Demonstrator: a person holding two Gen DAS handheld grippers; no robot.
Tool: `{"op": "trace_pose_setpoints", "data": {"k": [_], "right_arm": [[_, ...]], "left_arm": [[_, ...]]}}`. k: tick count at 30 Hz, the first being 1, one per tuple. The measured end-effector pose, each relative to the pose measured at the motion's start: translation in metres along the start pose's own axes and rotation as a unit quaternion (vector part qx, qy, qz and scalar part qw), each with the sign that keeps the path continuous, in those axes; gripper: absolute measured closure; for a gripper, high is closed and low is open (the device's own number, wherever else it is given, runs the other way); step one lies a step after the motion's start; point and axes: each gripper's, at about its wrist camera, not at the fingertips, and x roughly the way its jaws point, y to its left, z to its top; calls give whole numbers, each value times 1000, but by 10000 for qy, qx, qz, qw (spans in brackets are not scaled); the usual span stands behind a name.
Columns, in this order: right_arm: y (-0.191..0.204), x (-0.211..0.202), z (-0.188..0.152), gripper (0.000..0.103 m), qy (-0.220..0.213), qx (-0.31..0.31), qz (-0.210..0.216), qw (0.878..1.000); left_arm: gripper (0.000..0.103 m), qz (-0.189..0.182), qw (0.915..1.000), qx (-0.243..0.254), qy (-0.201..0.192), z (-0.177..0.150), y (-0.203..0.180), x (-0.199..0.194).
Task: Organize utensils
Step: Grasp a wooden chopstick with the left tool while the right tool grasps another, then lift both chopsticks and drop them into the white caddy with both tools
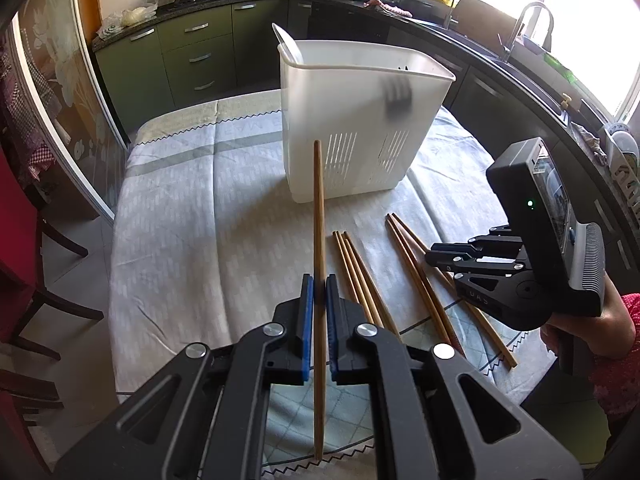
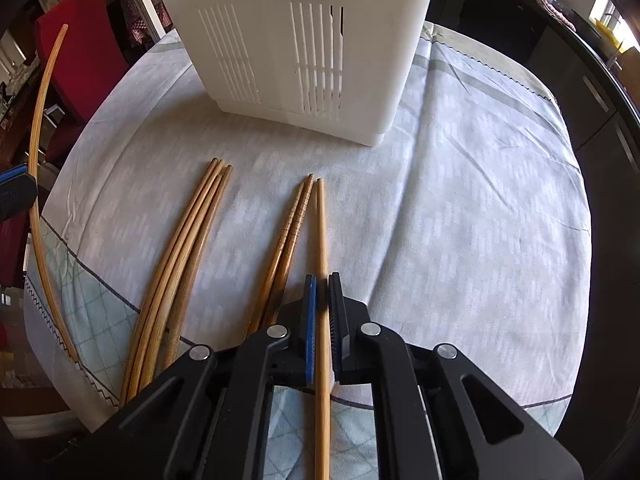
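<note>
White slotted utensil basket (image 1: 352, 128) sits upper centre on the clothed table (image 1: 192, 208), already holding a spoon (image 1: 286, 42) and what looks like a fork (image 1: 397, 98). My left gripper (image 1: 319, 308) is clamped on one lifted chopstick (image 1: 318, 216). My right gripper (image 2: 322, 320) is closed on another chopstick (image 2: 321, 232) at cloth level; five loose chopsticks (image 2: 192, 232) remain: three left, two centre.

A white plastic holder (image 1: 352, 128) with slotted walls stands upright on the cloth; a white spoon (image 1: 286, 46) leans in its far corner. One wooden chopstick (image 1: 319, 220) is lifted clear of the cloth and points toward the holder. Three chopsticks (image 2: 188, 240) lie together. Just beside them lie two ridged chopsticks (image 2: 294, 224) and one plain chopstick (image 2: 321, 232).
</note>
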Motion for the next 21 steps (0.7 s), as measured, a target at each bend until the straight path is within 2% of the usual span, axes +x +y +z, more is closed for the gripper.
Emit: {"op": "trace_pose_setpoints", "data": {"k": [6, 12, 21], "right_arm": [[-4, -61, 0, 96, -696, 129, 351, 9969], [-12, -127, -12, 96, -1460, 185, 599, 9873], [-23, -179, -17, 96, -2072, 188, 758, 9752]], "left_arm": [[97, -64, 9999, -24, -146, 1, 4, -12], [97, -144, 9992, 56, -378, 7, -1, -33], [97, -245, 9969, 190, -719, 20, -11, -60]]}}
